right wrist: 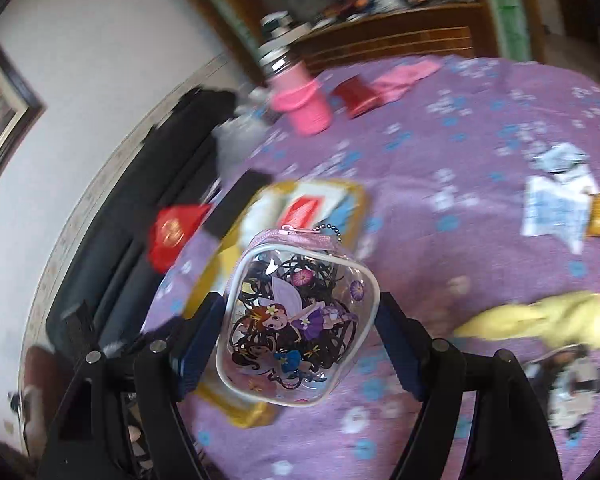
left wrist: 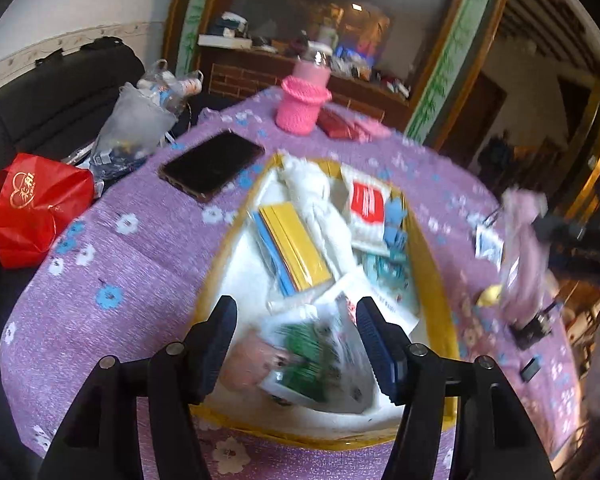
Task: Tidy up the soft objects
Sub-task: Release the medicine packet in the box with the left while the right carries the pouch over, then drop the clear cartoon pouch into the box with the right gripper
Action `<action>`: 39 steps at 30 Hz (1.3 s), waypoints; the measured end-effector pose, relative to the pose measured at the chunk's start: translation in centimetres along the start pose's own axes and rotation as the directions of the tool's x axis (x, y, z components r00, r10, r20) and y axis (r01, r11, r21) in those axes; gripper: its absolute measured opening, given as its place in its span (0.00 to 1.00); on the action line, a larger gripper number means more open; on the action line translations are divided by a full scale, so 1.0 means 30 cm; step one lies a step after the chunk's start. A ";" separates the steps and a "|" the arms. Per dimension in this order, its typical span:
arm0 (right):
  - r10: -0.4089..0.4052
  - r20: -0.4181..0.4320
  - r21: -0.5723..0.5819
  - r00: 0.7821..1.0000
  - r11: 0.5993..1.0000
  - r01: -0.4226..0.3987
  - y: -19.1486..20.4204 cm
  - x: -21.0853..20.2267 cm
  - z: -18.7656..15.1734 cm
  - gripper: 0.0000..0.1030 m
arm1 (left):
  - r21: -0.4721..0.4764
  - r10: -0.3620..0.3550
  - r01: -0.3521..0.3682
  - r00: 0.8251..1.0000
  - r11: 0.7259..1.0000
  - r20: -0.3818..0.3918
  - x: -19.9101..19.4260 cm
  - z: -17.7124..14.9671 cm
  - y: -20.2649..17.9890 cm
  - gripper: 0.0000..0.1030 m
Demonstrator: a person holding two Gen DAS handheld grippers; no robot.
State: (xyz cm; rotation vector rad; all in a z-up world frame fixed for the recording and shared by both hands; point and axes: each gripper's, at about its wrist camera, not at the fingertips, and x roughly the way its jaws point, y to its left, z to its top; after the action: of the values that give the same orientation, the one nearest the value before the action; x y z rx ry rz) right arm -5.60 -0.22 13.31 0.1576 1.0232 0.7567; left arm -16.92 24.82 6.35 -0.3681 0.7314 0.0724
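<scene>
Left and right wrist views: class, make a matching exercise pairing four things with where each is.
Things:
1 fairy pouch
2 black phone
3 pink knitted bottle cover
4 yellow packet

Places:
A inside the yellow-rimmed box
B flat on the purple cloth
C between the right gripper fingers
D upright at the table's far edge

Pairs: 1-C, 2-B, 3-D, 4-A

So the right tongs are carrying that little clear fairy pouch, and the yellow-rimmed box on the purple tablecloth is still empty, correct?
Not quite. The right tongs do carry the clear fairy pouch, but the yellow-rimmed box already holds things: a yellow packet, white cloth and a red-and-white packet. The left wrist view shows it.
</scene>
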 end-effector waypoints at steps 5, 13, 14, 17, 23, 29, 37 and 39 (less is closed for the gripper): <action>0.025 -0.086 -0.070 0.996 0.997 -0.031 0.124 0.110 -0.039 0.74 | -0.098 -0.053 0.061 0.995 0.993 0.080 -0.065 0.019 0.067 0.67; -0.126 -0.197 -0.217 0.972 0.973 0.082 0.253 0.292 -0.118 0.74 | -0.133 -0.057 0.067 0.995 0.989 0.079 -0.072 0.011 0.127 0.67; -0.157 -0.200 -0.237 0.967 0.966 0.107 0.259 0.312 -0.125 0.74 | -0.135 -0.057 0.068 0.995 0.989 0.077 -0.072 0.010 0.130 0.67; -0.218 -0.213 -0.259 0.953 0.952 0.160 0.257 0.369 -0.138 0.75 | -0.133 -0.058 0.068 0.995 0.989 0.076 -0.081 0.007 0.135 0.67; -0.168 -0.206 -0.201 0.964 0.971 0.127 0.224 0.358 -0.125 0.77 | -0.114 -0.040 0.046 0.997 0.992 0.062 -0.079 0.004 0.130 0.70; -0.115 -0.063 -0.168 0.991 0.980 0.103 0.158 0.166 -0.102 0.78 | -0.102 -0.057 0.061 0.997 0.993 0.044 -0.073 -0.003 0.105 0.70; -0.214 0.168 0.026 0.962 0.977 0.213 -0.177 -0.230 -0.119 0.79 | 0.032 -0.196 0.194 0.979 0.980 0.060 -0.120 -0.012 -0.046 0.80; -0.256 0.205 0.101 0.945 0.966 0.239 -0.282 -0.319 -0.137 0.82 | 0.085 -0.217 0.214 0.975 0.973 0.038 -0.109 -0.018 -0.115 0.80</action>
State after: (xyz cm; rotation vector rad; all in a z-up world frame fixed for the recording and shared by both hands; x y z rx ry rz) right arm -7.61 -13.47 14.09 0.1682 0.8446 0.4607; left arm -19.05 21.62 9.19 -0.3655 0.6424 -0.1529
